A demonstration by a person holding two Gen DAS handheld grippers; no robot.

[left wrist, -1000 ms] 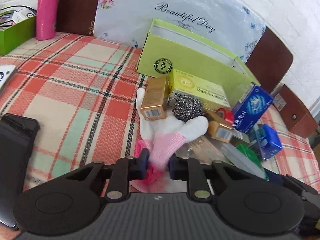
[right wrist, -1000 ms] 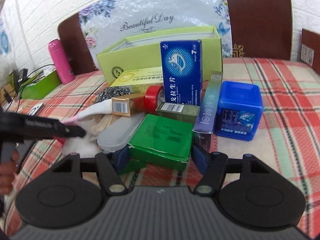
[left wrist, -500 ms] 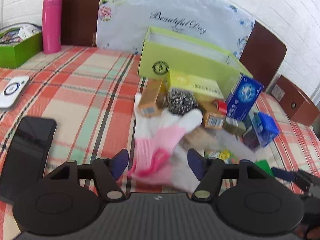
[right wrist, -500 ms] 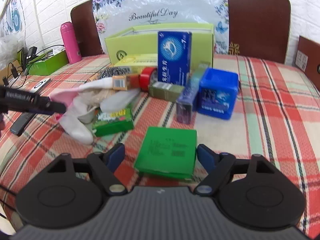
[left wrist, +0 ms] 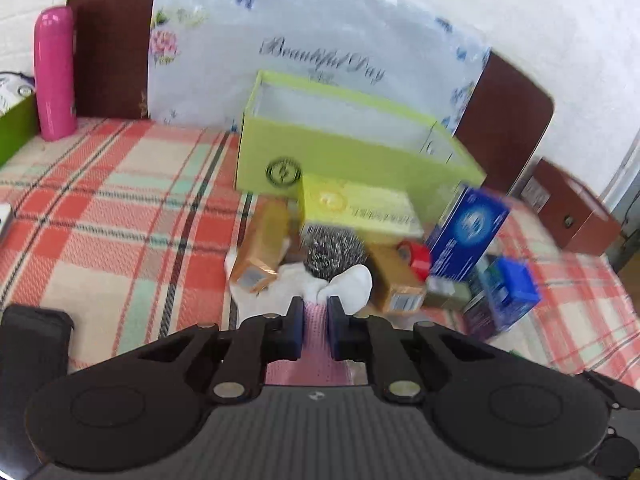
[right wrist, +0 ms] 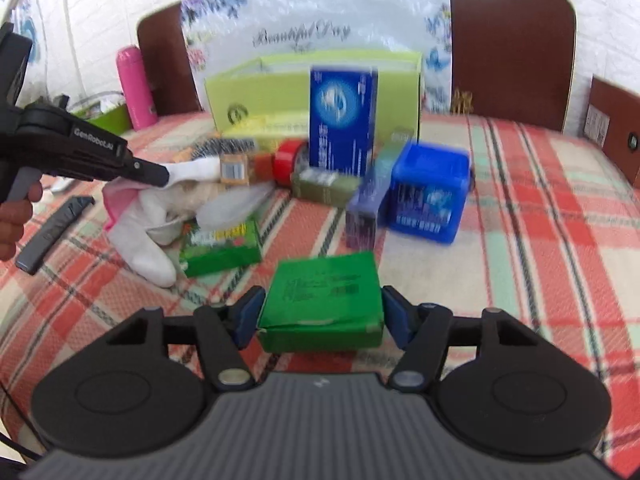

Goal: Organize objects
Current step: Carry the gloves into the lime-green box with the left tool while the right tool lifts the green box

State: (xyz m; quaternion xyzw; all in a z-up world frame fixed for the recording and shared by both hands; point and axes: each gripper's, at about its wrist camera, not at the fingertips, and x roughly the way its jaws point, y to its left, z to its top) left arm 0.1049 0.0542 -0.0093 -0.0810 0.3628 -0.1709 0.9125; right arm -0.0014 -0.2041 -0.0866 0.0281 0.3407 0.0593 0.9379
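- Gripping the pink cuff of a glove (left wrist: 315, 320), the left tongs (left wrist: 315, 312) sit at lower centre, narrow.
- Spread wide, the right tongs (right wrist: 322, 314) flank a green box (right wrist: 324, 296) on the tabletop (right wrist: 540, 240); contact unclear.
- Yellow-green bin (left wrist: 352, 148) stands mid-frame.

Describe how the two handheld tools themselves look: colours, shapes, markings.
Both are matte black plastic. Each has a ribbed body, two round discs at the sides, silver pivot screws and blue pads inside the fingers, on the left tool and the right tool. From the right camera, the left tool's side bears white "GenRobot.AI" lettering above a grey handle in a bare hand.
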